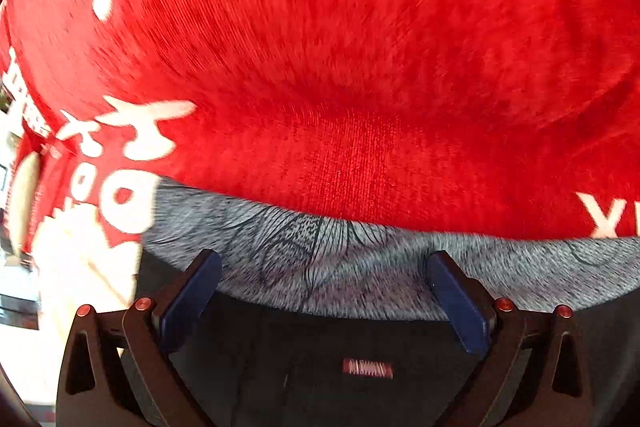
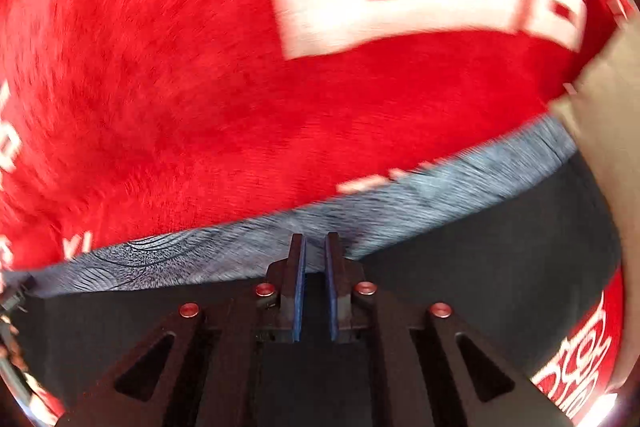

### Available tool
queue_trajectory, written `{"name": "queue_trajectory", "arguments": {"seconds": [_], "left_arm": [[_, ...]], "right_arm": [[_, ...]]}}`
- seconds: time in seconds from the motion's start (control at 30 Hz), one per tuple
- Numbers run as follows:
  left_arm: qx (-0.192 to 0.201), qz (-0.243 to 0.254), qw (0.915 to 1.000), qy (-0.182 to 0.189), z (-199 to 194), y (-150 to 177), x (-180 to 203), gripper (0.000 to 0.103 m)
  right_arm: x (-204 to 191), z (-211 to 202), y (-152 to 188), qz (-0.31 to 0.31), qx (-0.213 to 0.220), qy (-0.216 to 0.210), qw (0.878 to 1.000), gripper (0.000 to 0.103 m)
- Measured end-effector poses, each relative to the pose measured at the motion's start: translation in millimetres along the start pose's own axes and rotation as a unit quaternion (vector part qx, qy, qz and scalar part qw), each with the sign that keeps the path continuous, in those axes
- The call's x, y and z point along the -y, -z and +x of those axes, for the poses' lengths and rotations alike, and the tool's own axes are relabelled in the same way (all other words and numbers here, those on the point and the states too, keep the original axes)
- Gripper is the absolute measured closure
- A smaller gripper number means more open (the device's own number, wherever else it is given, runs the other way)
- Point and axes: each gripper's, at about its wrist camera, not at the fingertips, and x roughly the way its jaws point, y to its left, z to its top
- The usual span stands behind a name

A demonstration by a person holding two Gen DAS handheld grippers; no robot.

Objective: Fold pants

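Left gripper: jaws spread wide, released, nothing between the blue pads. Directly beneath and between the fingers lies the pants, dark fabric with a small reddish label. The grey patterned band along their far edge runs across just beyond the fingertips.

Right gripper: jaws drawn nearly together, a narrow gap showing between the blue pads. Whether cloth is pinched there cannot be determined. The same dark pants spread below and to both sides. The fingertips reach the grey band.

Beyond the band in both views: a red cloth with white lettering, covering the surface. A tan object stands at the right edge of the right wrist view. Motion blur affects both views.
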Motion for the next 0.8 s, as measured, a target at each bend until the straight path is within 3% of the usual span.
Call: {"name": "queue_trajectory", "arguments": {"seconds": [0.07, 0.17, 0.3, 0.37, 0.43, 0.47, 0.63, 0.8], "left_arm": [[0.022, 0.021, 0.9993, 0.022, -32, 7, 10, 0.000], [0.044, 0.055, 0.9949, 0.072, -79, 30, 40, 0.000], [0.010, 0.079, 0.9886, 0.128, -96, 76, 112, 0.000], [-0.017, 0.096, 0.9876, 0.123, -84, 97, 143, 0.000], [0.033, 0.067, 0.9915, 0.107, -86, 117, 149, 0.000], [0.034, 0.063, 0.9918, 0.106, -86, 120, 149, 0.000], [-0.013, 0.063, 0.9930, 0.099, -97, 107, 150, 0.000], [0.032, 0.077, 0.9874, 0.134, -147, 94, 185, 0.000]], "right_arm": [[10, -20, 11, 0.014, -0.011, 0.010, 1.000, 0.043], [11, -48, 36, -0.003, -0.012, -0.027, 1.000, 0.043], [-7, -58, 73, -0.051, -0.032, -0.049, 0.997, 0.043], [-15, -42, 86, -0.076, -0.052, -0.033, 0.995, 0.046], [0, -32, 91, -0.111, -0.026, -0.016, 0.993, 0.046], [4, -34, 89, -0.112, -0.016, 0.001, 0.994, 0.046], [68, -63, 89, 0.041, -0.016, -0.044, 0.998, 0.046], [147, -72, 90, 0.182, -0.008, -0.042, 0.982, 0.044]]}}
